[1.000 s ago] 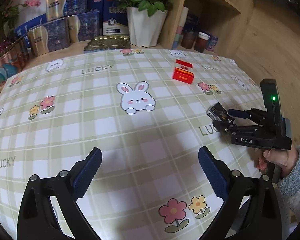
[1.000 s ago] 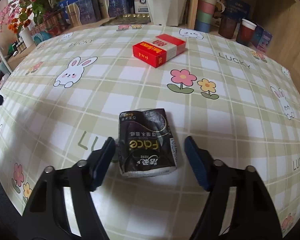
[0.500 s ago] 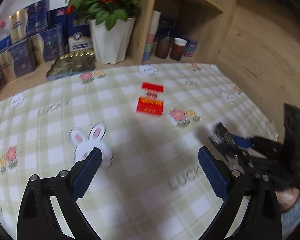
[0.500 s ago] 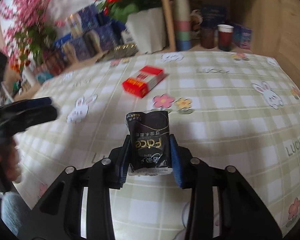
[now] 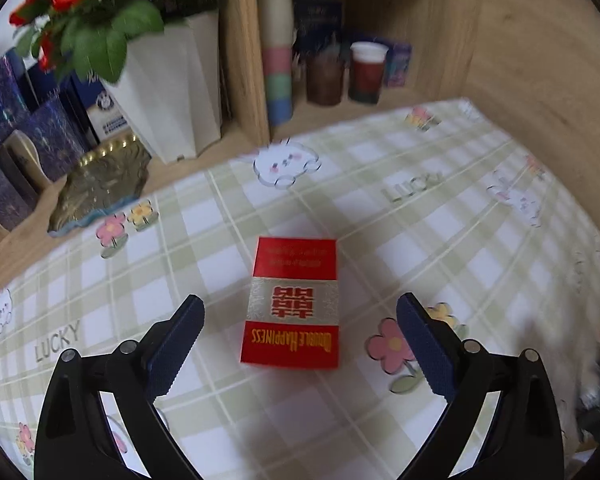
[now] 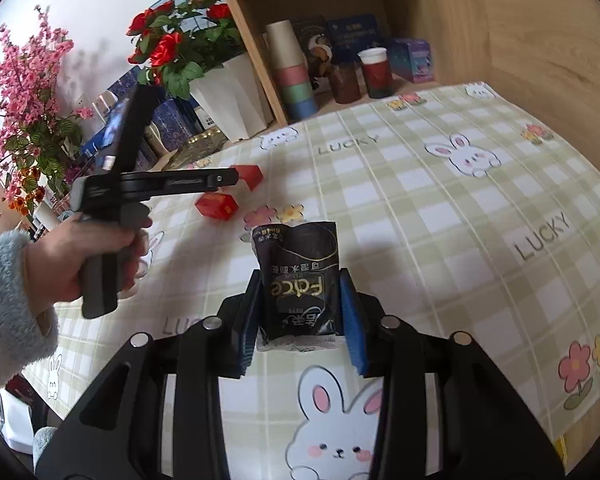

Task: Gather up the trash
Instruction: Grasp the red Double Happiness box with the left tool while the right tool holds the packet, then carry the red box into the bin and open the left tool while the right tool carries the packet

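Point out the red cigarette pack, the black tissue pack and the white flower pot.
red cigarette pack (image 5: 294,304), left wrist view, top face.
black tissue pack (image 6: 300,280), right wrist view, printed front.
white flower pot (image 5: 168,92), left wrist view, front wall.

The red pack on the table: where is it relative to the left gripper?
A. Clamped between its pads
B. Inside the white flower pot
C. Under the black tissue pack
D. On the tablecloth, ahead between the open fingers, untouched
D: the red pack lies flat on the tablecloth, with the left gripper open and clear gaps either side.

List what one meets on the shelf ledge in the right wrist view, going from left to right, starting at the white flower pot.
White flower pot → stack of paper cups → brown cup → dark red cup with white rim → small teal box.
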`<control>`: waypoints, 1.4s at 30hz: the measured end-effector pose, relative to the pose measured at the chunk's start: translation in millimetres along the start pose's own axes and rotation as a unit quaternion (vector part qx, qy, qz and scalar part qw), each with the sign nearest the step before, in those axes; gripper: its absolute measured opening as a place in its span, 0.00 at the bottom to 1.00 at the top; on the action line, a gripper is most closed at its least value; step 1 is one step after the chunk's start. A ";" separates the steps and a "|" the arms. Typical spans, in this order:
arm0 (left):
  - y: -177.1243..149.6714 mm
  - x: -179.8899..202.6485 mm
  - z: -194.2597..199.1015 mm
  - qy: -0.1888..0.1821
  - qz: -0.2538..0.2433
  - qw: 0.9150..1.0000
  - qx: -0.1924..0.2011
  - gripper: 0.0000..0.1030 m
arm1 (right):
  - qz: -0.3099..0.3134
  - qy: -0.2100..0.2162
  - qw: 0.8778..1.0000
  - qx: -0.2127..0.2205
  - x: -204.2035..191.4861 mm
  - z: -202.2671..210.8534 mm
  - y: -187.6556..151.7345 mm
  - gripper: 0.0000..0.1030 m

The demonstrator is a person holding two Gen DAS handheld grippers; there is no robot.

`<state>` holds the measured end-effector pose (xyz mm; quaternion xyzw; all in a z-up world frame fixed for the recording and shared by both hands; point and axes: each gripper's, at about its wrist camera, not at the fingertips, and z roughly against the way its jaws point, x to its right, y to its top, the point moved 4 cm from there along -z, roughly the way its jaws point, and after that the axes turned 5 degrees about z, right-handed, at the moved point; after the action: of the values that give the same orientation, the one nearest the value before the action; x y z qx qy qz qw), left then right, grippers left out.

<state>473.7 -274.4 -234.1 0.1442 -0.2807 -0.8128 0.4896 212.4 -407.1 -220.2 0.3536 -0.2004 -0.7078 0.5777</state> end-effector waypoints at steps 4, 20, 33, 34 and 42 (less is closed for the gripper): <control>-7.2 -13.9 -23.6 0.003 0.024 0.999 -0.033 0.74 | -0.002 -0.003 1.000 -0.009 3.9 0.8 -9.5 0.38; -81.1 -18.2 124.7 -0.086 -0.008 0.996 0.003 0.52 | -0.007 0.015 1.000 -0.017 -22.6 33.9 -37.6 0.38; -249.0 -14.8 276.0 -0.103 0.041 0.993 0.029 0.52 | 0.059 0.040 0.997 -0.029 -92.6 89.3 -72.9 0.38; -259.0 -14.4 280.1 -0.106 0.045 0.993 0.027 0.52 | 0.065 0.043 0.996 -0.030 -99.4 92.6 -77.0 0.38; -335.0 14.1 299.1 -0.113 0.027 0.993 0.010 0.52 | 0.105 0.057 0.992 -0.046 -139.1 108.2 -114.8 0.38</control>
<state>75.0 -70.9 -194.2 0.0487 -0.3461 -0.8076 0.4751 67.0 -258.2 -189.7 0.3433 -0.1699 -0.6302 0.6754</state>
